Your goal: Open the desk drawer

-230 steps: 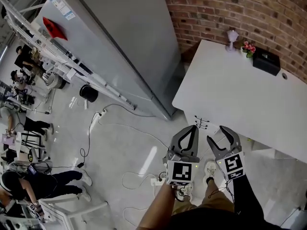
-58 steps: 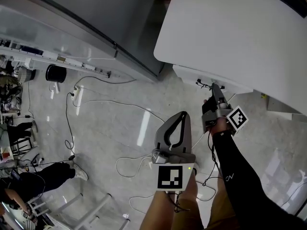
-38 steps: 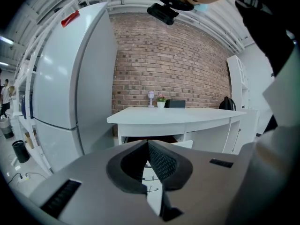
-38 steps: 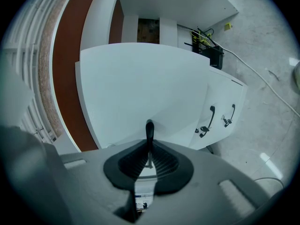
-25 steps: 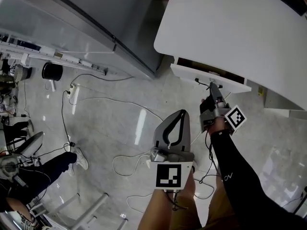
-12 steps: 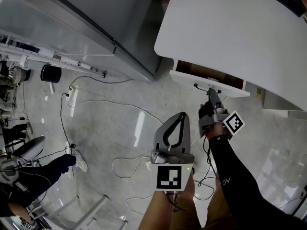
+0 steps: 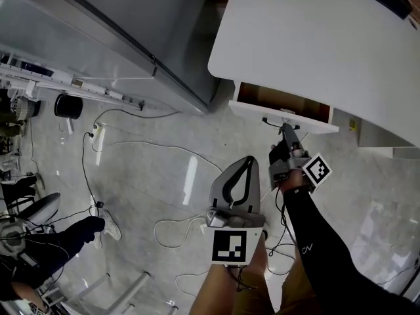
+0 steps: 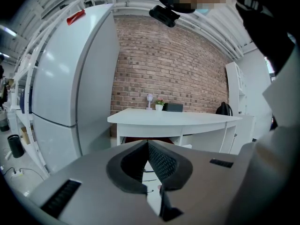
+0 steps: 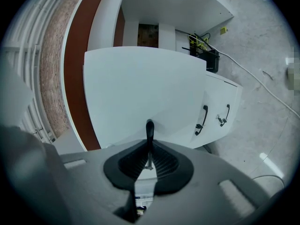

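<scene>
Drawer (image 7: pixel 282 101) interior mostly hidden under tabletop (image 7: pixel 315 38), which runs off frame right; handle (image 9: pixel 149 128) base buried between right hand-held gripper (image 9: pixel 149 148) jaws.

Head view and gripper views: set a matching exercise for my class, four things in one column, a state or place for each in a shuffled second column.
Things:
1. drawer
2. right gripper
3. left gripper
4. fridge

States or places:
A. shut, empty
B. partly out
C. left of the desk
D. shut on the handle

Pairs: 1-B, 2-D, 3-A, 4-C
</scene>
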`<state>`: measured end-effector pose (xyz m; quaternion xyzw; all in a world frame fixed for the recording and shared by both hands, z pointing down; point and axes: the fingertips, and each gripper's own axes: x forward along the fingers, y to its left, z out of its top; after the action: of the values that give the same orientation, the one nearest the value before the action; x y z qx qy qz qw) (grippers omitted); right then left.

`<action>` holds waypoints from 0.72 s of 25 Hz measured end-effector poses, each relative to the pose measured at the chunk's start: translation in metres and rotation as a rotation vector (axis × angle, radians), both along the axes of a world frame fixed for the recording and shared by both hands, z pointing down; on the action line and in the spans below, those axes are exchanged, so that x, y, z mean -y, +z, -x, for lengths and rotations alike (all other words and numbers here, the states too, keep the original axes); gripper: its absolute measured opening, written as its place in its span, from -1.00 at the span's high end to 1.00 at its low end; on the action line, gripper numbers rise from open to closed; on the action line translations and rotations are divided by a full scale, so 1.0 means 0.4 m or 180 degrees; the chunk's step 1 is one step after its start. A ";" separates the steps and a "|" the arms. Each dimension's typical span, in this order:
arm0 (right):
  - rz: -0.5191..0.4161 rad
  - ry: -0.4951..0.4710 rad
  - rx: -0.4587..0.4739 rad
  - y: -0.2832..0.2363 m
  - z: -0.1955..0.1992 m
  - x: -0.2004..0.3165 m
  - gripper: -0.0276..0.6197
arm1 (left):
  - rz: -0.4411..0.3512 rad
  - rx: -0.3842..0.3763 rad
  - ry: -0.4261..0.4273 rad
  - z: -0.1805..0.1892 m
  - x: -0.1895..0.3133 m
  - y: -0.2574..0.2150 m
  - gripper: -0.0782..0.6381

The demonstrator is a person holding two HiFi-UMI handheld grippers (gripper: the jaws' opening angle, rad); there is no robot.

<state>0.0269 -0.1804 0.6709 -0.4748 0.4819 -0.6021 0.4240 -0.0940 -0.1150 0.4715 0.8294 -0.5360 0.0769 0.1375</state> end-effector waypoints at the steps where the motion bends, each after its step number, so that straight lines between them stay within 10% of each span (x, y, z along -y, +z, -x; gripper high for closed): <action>1: 0.0001 0.0014 -0.0005 0.001 -0.002 -0.002 0.84 | 0.0002 -0.0001 0.0018 0.002 -0.002 0.000 0.76; 18: -0.0027 -0.0034 -0.0121 0.001 -0.017 -0.016 0.84 | -0.0050 0.0077 0.0288 -0.033 -0.044 -0.029 0.76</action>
<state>0.0337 -0.1739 0.6713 -0.4817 0.4950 -0.5932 0.4135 -0.0809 -0.0974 0.4599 0.8529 -0.5001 0.0888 0.1209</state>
